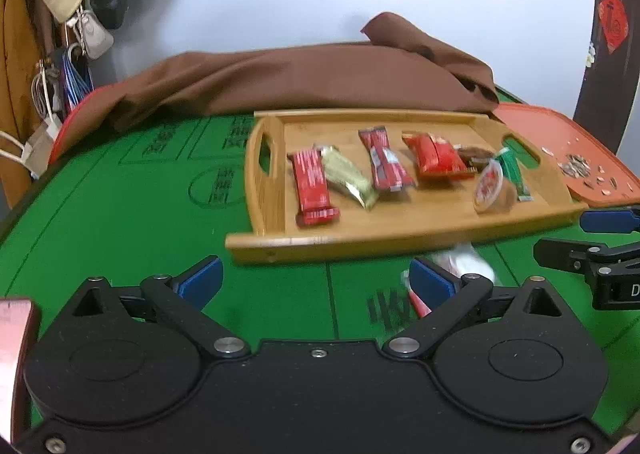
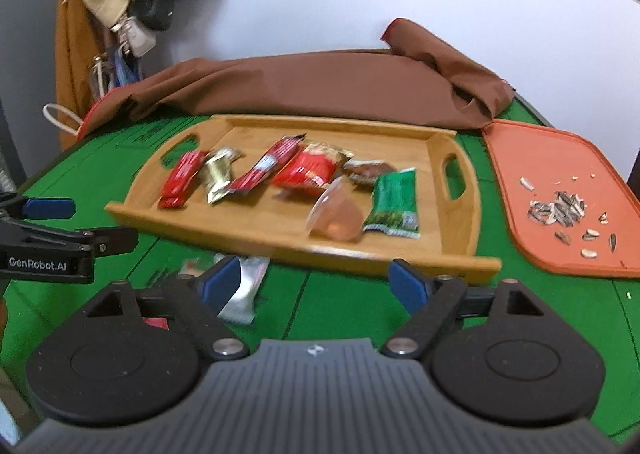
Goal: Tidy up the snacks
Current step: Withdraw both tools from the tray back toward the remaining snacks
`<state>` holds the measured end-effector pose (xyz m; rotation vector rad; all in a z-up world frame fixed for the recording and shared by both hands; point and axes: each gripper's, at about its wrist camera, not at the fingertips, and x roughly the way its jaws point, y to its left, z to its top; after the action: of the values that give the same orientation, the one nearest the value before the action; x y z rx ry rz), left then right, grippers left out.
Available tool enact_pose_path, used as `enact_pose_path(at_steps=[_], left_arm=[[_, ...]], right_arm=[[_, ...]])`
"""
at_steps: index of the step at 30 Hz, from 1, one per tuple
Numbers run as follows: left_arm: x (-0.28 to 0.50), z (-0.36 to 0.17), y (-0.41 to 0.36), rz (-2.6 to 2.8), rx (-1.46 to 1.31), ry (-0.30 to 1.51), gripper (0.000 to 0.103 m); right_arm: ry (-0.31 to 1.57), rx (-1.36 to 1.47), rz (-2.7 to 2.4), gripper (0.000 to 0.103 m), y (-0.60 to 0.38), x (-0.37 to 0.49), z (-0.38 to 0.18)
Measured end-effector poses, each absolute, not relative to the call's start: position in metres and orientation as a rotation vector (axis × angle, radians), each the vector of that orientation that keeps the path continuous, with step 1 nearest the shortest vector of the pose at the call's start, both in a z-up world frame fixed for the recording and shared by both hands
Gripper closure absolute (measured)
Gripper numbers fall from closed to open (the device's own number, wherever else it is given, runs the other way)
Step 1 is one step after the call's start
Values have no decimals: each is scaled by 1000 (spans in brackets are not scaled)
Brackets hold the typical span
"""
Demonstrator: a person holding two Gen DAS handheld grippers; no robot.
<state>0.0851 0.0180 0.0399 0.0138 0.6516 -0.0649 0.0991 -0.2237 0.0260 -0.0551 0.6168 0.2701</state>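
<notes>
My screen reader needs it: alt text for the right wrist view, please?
A wooden tray on a green table holds a row of wrapped snacks, with one silver packet left on the table before it. The right gripper hangs open, empty.

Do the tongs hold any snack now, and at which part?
Nothing is held. The left tongs and the right tongs both stand open, nothing between their pads.

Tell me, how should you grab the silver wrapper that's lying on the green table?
Pinch the silver wrapper across its narrow width, near the middle, coming down from above. It lies flat on the table just in front of the wooden tray, so a sideways approach would likely bump that edge.
</notes>
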Motion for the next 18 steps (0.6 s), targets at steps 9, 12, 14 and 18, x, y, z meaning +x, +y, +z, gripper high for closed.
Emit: enact_pose_path(at_steps=[9, 12, 14, 18], left_arm=[[57, 32, 22, -83, -4, 680, 3], [50, 30, 22, -91, -7, 685, 3], [46, 29, 23, -95, -8, 688, 3], [41, 26, 24, -83, -3, 697, 3]], right_arm=[[625, -61, 335, 14, -216, 69, 20], [624, -79, 352, 14, -214, 60, 17], [626, -91, 364, 14, -211, 55, 16], [651, -115, 425, 17, -201, 45, 11]])
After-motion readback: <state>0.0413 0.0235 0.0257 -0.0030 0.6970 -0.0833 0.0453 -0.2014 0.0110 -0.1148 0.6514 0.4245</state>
